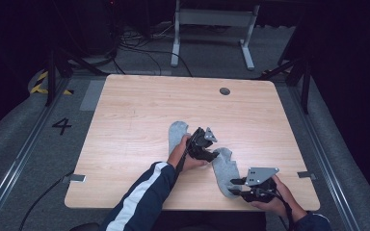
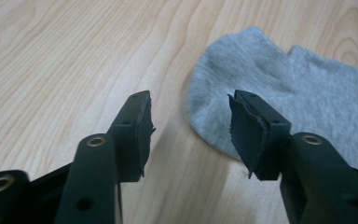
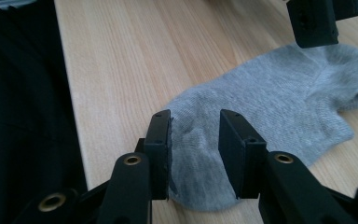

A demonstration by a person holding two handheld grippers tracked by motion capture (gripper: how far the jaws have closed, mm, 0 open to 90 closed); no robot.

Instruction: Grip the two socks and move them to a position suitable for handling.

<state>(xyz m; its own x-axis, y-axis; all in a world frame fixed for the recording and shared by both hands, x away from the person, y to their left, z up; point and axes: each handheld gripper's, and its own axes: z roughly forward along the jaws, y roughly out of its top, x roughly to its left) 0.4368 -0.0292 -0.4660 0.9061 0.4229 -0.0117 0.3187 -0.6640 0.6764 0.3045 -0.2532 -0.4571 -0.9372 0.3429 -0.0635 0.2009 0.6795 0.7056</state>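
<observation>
Sleeve: dark navy, broad white stripe along it.
Left gripper: black jaws, brass-ringed screw holes.
Right gripper: black, grey three-cornered plate on top.

Two grey socks, two grippers, one table

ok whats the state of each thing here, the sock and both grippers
grey sock: lying flat on the table, unfolded, not lifted
left gripper: jaws open, nothing between them, poised over the sock's rounded end
right gripper: jaws open, straddling a small raised ridge of the sock's other end, pads not pressing on it
</observation>
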